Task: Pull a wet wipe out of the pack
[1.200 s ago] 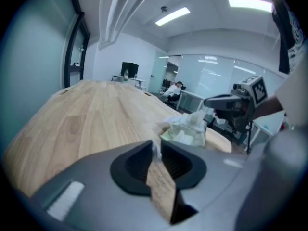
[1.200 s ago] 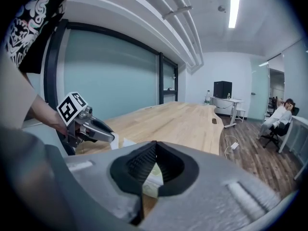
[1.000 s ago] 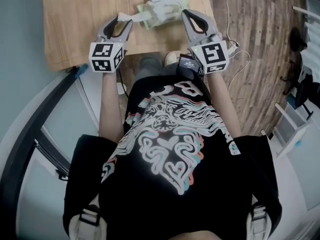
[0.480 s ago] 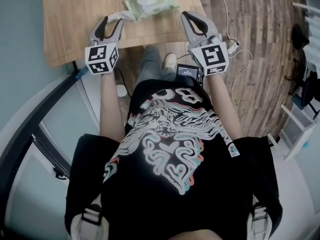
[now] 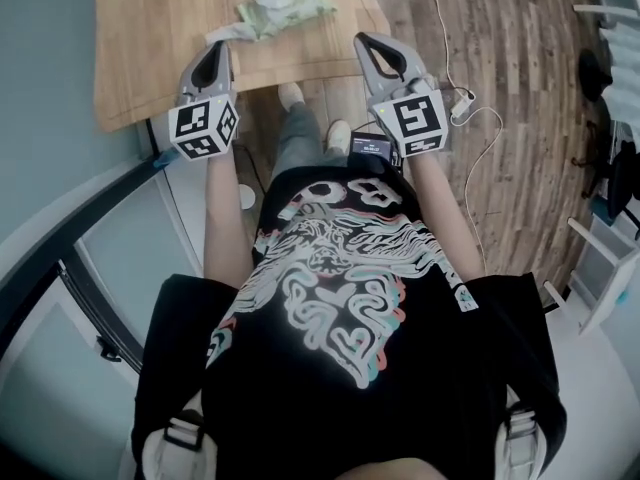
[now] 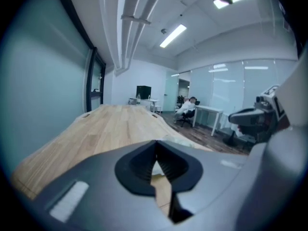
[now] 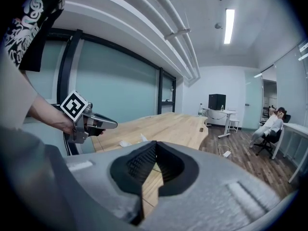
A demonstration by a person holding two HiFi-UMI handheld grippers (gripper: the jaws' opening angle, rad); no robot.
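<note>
The pale green wet wipe pack [image 5: 290, 6] lies on the wooden table [image 5: 150, 38] near its front edge. One white wipe [image 5: 226, 34] trails from the pack's left end onto the wood. My left gripper [image 5: 216, 50] hovers at the table edge just short of that wipe, jaws closing together with nothing between them. My right gripper [image 5: 363, 41] is shut and empty, off the table's front right corner, apart from the pack. In the right gripper view the left gripper [image 7: 111, 124] hangs above the wipe [image 7: 124, 143]. Through the left gripper [image 6: 155, 146] a sliver of white shows.
A phone-like device [image 5: 372, 149] hangs at the person's chest. A white cable and adapter [image 5: 462, 106] lie on the plank floor right of the table. A glass wall [image 7: 115, 95] runs along the table's left side; desks and a seated person [image 7: 269, 126] are far off.
Both grippers have drawn back from the pack toward the person. The left jaws stood open by the wipe, now they are together; the wipe lies on the table.
</note>
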